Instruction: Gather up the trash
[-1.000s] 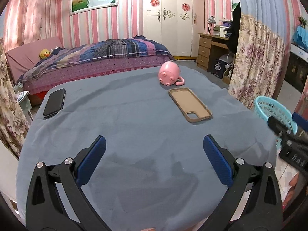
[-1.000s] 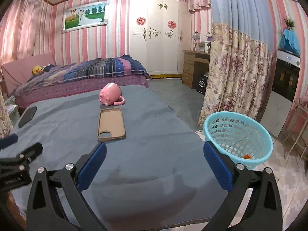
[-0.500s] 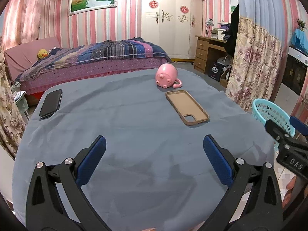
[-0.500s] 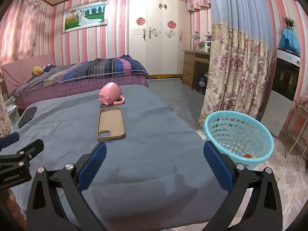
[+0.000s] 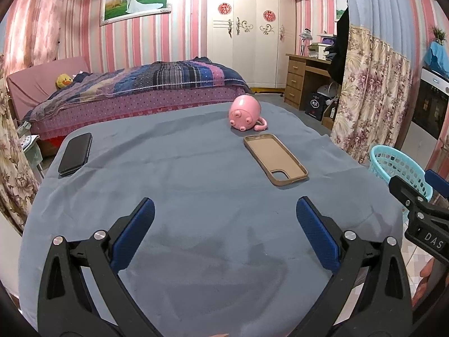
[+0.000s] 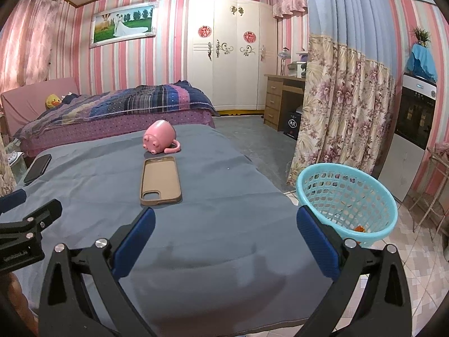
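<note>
Turquoise plastic mesh basket (image 6: 348, 199) stood on the floor beside the grey cloth-covered table (image 6: 224, 224), a few scraps inside. Left gripper (image 5: 224, 230) and right gripper (image 6: 224, 236) were spread, empty — no trash showed on the table; better to search calmly first.

left wrist: low over table (image 5: 196, 174), facing bed | right wrist: same, further right | shared: phone case (image 5: 275, 163)

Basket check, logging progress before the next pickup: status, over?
Left gripper open, empty. Right gripper open, empty. Basket on floor beside table, scraps inside. Nothing in the way.
</note>
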`<state>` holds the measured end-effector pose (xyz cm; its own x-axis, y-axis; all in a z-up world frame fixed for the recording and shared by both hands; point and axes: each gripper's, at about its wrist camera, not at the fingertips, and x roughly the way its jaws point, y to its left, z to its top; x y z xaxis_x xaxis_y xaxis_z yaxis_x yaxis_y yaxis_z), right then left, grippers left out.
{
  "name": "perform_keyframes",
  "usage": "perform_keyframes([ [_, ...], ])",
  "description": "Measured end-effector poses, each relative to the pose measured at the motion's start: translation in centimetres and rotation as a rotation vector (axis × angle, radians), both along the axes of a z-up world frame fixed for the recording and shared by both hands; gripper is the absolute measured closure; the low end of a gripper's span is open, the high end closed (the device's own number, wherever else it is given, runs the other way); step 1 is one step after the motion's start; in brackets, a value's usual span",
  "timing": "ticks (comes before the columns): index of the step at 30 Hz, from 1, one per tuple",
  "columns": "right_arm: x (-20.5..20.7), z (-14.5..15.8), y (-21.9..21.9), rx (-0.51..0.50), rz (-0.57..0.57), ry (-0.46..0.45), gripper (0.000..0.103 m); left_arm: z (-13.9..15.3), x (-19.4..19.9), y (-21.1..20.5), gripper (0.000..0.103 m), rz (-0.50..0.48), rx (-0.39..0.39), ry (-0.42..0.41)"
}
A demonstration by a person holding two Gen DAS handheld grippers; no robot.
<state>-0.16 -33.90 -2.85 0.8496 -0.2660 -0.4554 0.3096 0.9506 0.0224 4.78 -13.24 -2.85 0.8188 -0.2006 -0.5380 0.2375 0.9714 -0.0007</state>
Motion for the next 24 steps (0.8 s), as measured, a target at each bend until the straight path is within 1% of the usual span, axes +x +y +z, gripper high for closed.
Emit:
perform_keyframes([
  [9, 0.19, -0.11, 0.04, -0.001, -0.010, 0.017, 0.005, -0.17, 0.17, -0.44, 0.005, 0.002, 0.023, -0.011],
  [14, 0.34, -0.26, 0.16, -0.008, -0.025, 0.027, 0.005, -0.08, -0.11, -0.50, 0.005, -0.003, 0.025, -0.021],
  [24, 0.24, -0.30, 0.73, -0.031, -0.014, 0.019, 0.005, 0.28, -0.30, -0.68, 0.005, 0.001, 0.021, -0.028],
])
